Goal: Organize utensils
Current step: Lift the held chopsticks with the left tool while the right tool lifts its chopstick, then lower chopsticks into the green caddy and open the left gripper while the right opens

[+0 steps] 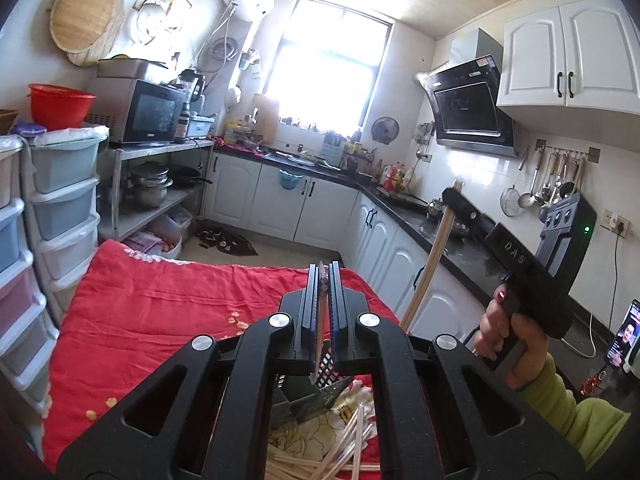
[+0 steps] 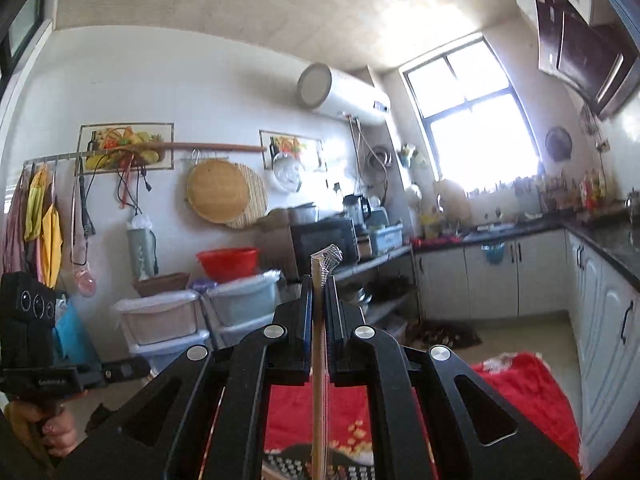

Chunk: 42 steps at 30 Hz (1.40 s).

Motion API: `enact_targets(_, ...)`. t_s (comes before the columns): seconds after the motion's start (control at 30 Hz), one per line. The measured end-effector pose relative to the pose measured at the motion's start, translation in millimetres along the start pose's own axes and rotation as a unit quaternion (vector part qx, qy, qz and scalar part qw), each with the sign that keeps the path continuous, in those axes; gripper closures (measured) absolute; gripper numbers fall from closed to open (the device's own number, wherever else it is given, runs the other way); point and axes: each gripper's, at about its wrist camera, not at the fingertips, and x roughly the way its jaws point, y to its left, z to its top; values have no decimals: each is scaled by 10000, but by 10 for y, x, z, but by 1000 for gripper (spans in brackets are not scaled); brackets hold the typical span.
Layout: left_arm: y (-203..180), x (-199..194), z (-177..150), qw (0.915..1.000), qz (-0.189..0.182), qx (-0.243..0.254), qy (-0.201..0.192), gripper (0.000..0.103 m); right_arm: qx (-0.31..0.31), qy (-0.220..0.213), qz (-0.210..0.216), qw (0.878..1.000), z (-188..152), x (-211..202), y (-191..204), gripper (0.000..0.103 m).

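Note:
My left gripper (image 1: pixel 323 269) is shut on a thin clear plastic wrapper (image 1: pixel 319 320) that runs along between its jaws and hangs out below them. Under it, a black mesh utensil basket (image 1: pixel 327 362) stands on the red cloth (image 1: pixel 160 320), with a pile of wrapped chopsticks (image 1: pixel 344 436) lying in front of it. My right gripper (image 2: pixel 319 280) is shut on a pair of wrapped chopsticks (image 2: pixel 320 360), whose wrapper end (image 2: pixel 329 258) sticks up past the fingertips. From the left wrist, the right gripper (image 1: pixel 454 194) is raised at the right, and its chopsticks (image 1: pixel 430 256) slant down toward the table.
White base cabinets under a dark counter (image 1: pixel 460 240) run along the right. Stacked plastic drawers (image 1: pixel 60 200) and a metal shelf with a microwave (image 1: pixel 148 116) stand at the left. A phone (image 1: pixel 624 336) is propped at the far right. The person's green sleeve (image 1: pixel 560 408) is beside the table.

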Motion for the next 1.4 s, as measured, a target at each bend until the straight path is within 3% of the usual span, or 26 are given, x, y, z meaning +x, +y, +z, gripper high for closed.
enact_targets(0.27,124,191,-110,9998,62,-157,135,101,-89,-215,-132,9996,-214,197,-42,97)
enact_targets(0.63,158,397,-315,9994,129,-202,244,101,42,-49,-439,9990,-652,413,-200,97)
enact_targets(1.07,185,566,-487,9988,123,-293,381,101,135,150,-603,9980,-909,598,-201,97)
enact_targets(1.4,201,654,-529,9982,167,-315,490,101,275,408,-675,9965,-1017,586,-254,73)
